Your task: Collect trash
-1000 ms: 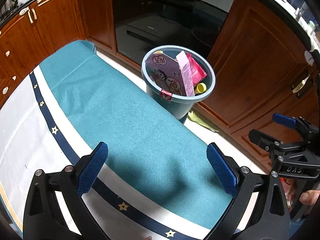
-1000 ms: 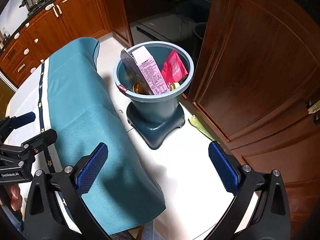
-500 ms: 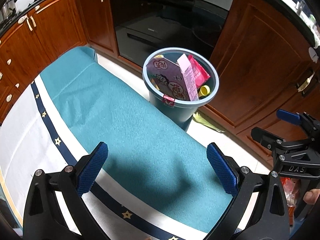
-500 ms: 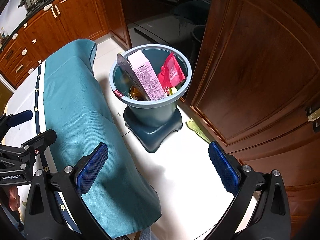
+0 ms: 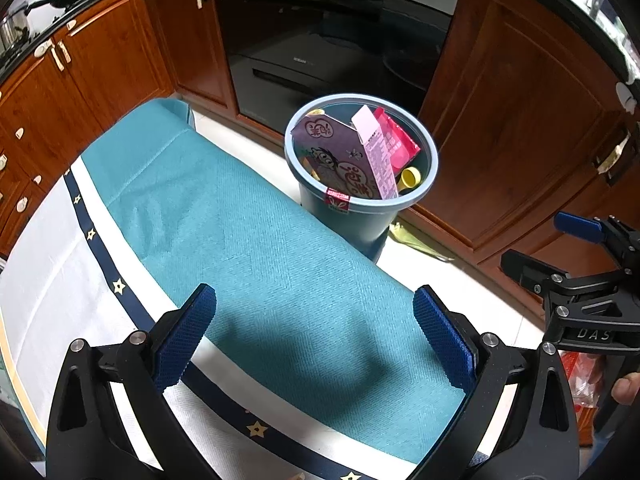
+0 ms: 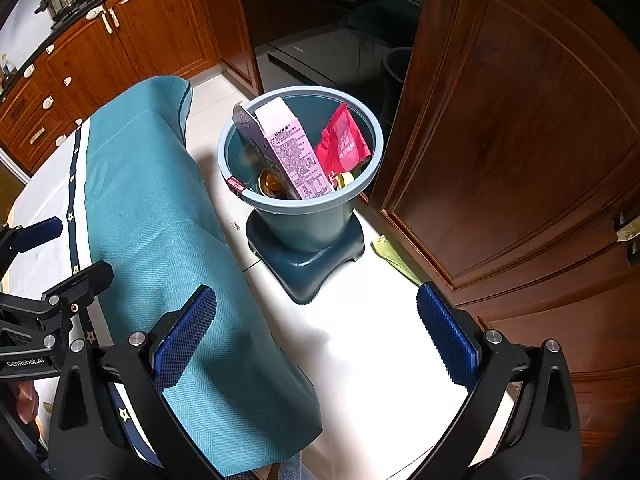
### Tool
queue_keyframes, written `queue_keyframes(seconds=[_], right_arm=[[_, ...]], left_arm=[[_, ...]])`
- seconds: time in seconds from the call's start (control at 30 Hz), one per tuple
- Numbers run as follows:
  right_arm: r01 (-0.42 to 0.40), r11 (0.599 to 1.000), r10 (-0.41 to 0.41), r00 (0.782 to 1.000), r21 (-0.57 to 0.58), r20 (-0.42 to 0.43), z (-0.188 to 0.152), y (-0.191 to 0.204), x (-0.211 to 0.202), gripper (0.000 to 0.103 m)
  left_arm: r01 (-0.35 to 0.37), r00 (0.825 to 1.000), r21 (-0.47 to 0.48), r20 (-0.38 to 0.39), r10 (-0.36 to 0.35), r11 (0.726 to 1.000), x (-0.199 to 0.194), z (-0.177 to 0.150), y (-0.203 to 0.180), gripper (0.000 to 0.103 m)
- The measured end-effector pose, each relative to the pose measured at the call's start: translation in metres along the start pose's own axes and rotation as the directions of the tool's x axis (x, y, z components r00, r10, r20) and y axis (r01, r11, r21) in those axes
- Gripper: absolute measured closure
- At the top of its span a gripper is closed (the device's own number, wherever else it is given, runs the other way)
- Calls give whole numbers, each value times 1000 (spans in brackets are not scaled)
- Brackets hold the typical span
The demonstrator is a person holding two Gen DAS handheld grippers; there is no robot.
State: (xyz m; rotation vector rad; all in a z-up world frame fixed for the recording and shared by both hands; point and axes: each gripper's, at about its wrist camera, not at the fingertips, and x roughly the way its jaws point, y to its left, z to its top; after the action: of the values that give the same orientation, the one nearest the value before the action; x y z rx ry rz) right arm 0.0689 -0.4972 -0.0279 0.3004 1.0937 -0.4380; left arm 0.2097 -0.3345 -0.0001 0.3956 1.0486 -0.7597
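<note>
- Both tongs are spread wide with nothing between the blue pads. The left tongs sit at the bottom of the left wrist view, over the teal cloth that covers the bench.
- The right tongs are at the bottom of the right wrist view, over the white floor, with the left pad above the hanging edge of the cloth.
- The bin is a blue-grey bucket standing on the floor just past the bench edge, about centre of the right wrist view and upper centre-right of the left one. It sits on a dark, squarish base.
- Stuff in the bin: a tall purple and pink carton leaning and poking above the rim, a red packet beside it, and a yellow cap lower down. There's something brownish at the bottom too, can't tell what it is.
- A greenish scrap lies on the floor right of the bin, near the wooden cabinet door.
- An oven fills the top middle of the left wrist view, behind the bin.
- Each tool shows up at the edge of the other camera's view.
</note>
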Motion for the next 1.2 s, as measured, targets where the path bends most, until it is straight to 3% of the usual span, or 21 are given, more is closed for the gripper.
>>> queue_keyframes(seconds=[1.2], right_arm=[[4, 1000, -4, 1000, -16, -6, 1, 5, 1, 7]], left_arm=[[-1, 1000, 9, -4, 1, 1000, -1, -2, 0, 4]])
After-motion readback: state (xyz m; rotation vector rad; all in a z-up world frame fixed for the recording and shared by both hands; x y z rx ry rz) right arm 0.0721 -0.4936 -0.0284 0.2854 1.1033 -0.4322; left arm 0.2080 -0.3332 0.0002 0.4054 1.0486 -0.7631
